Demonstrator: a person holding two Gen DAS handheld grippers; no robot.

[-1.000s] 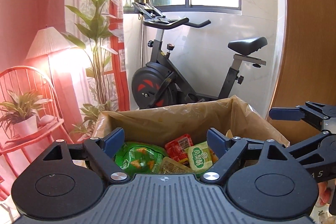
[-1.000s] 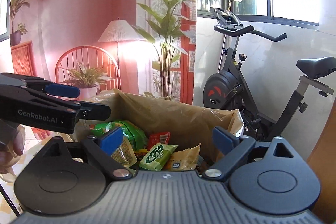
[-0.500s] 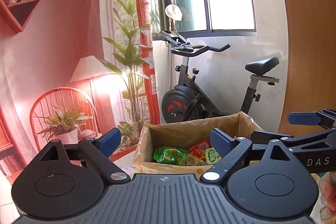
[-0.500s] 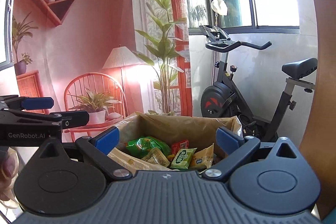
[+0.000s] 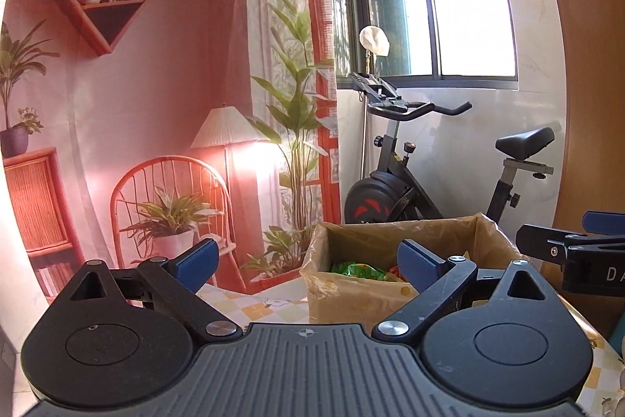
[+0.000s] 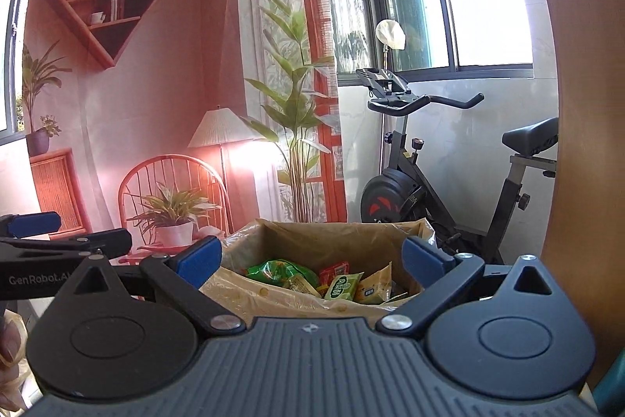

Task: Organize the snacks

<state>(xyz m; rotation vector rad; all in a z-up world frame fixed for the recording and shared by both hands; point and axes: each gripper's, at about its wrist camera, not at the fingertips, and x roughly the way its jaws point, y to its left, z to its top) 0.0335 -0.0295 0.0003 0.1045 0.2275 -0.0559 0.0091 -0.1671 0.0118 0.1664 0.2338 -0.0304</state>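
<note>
while both claws hang back from cardboard box (image 6: 312, 245) on checked tablecloth (image 5: 265, 303), we see snack packets piled inside: green bag (image 6: 279, 270), red sachet (image 6: 334, 267), pale green pack (image 6: 341, 286). left gripper (image 5: 306, 262) has just been spreading, nothing between blue pads (image 5: 197, 258). right gripper (image 6: 312, 262) spread wide too, empty. we judge packets light, soft, crinkly, foil slippery, contents crushable. we would pinch sealed edge, gently, not puffed middle.

both hand-held grippers (image 5: 306, 262) (image 6: 312, 262) drawn back from box (image 6: 312, 241), left jaws widened
</note>
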